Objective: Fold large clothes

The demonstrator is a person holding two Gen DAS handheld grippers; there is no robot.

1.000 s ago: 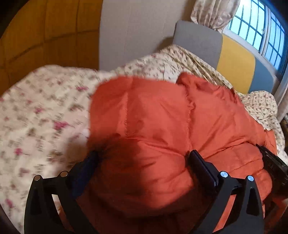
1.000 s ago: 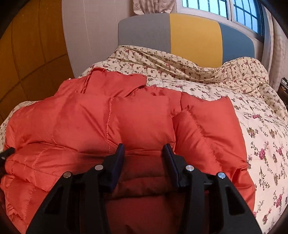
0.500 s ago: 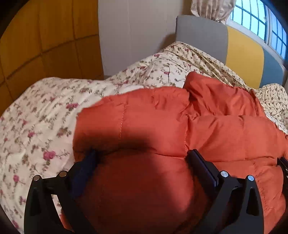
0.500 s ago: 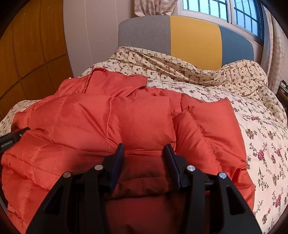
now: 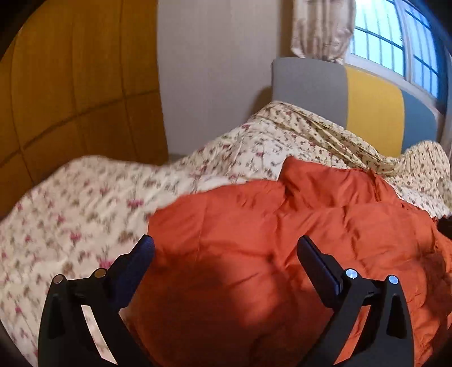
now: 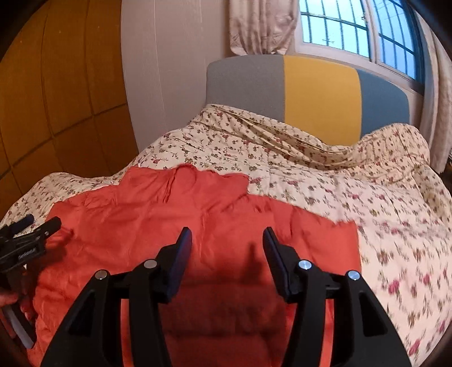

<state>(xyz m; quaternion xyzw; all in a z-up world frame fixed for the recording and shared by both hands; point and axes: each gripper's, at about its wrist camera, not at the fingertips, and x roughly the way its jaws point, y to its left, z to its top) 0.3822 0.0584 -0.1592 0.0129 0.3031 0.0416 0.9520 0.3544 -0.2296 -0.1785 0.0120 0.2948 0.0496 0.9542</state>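
An orange-red puffer jacket (image 5: 282,231) lies folded on the floral bedspread; it also shows in the right wrist view (image 6: 175,214), collar at the far end. My left gripper (image 5: 226,245) is open and empty, raised above the jacket's left part. My right gripper (image 6: 227,240) is open and empty, raised above the jacket's near middle. The left gripper also shows at the left edge of the right wrist view (image 6: 25,240).
The floral bedspread (image 6: 339,175) covers the bed. A grey, yellow and blue headboard (image 6: 310,90) stands at the far end under a window (image 6: 353,25). Wooden wall panels (image 5: 70,84) run along the left side.
Both grippers have let go of the jacket and pulled up and back. The right gripper's jaws have widened. The jacket's folded part now lies flat.
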